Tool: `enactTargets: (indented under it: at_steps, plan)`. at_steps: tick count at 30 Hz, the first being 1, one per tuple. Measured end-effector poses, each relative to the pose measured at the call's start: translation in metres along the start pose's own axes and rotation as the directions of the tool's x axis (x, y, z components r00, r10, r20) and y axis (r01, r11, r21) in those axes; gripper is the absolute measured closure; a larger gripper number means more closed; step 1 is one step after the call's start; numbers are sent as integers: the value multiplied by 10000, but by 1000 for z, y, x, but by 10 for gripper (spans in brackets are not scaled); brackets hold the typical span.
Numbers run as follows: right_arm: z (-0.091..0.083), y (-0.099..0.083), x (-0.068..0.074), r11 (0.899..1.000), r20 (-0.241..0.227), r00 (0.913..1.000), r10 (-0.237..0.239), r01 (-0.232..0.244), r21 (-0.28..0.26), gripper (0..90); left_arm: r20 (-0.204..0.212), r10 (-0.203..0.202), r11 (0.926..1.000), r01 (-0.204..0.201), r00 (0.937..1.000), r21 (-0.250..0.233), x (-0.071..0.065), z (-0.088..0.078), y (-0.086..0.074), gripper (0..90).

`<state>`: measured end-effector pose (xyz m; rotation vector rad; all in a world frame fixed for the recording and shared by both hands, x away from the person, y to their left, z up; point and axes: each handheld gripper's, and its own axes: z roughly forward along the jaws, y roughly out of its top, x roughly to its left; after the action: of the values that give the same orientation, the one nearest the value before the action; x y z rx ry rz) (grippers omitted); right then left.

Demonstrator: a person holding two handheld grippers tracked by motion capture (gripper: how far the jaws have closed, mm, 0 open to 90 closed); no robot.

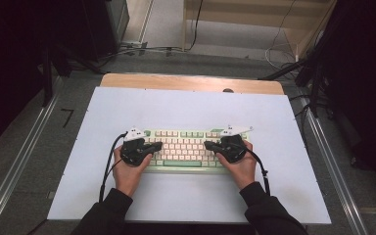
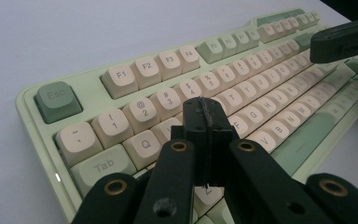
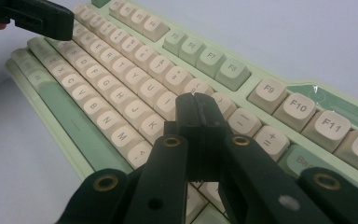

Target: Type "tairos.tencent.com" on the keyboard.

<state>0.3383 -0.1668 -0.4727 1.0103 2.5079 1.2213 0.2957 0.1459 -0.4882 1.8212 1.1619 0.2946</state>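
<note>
A pale green keyboard [image 1: 186, 149] with cream keycaps lies on the white mat, near the front. My left gripper [image 1: 157, 145] hovers over the keyboard's left end and points right, jaws shut with nothing between them. In the left gripper view its tip [image 2: 206, 109] hangs above the keys around W, E and R on the keyboard [image 2: 135, 70]. My right gripper [image 1: 207, 145] is over the right end and points left, also shut and empty. In the right gripper view its tip [image 3: 196, 105] sits above the keys around O and L on the keyboard [image 3: 121, 60].
The white mat [image 1: 191, 103] covers a wooden table [image 1: 191, 82]. Metal rails [image 1: 19, 161] run along both sides of the table. Cables [image 1: 142, 49] and dark equipment lie on the floor beyond the far edge. Bare mat surrounds the keyboard.
</note>
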Motion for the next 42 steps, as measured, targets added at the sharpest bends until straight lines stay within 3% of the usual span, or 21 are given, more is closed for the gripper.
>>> enactTargets:
  at_steps: [42]
  plan:
    - [-6,-13,10,9996,-155,9998,-118,122,267,876,11,25,10000,-25,10000,19,-1,0,0,900]
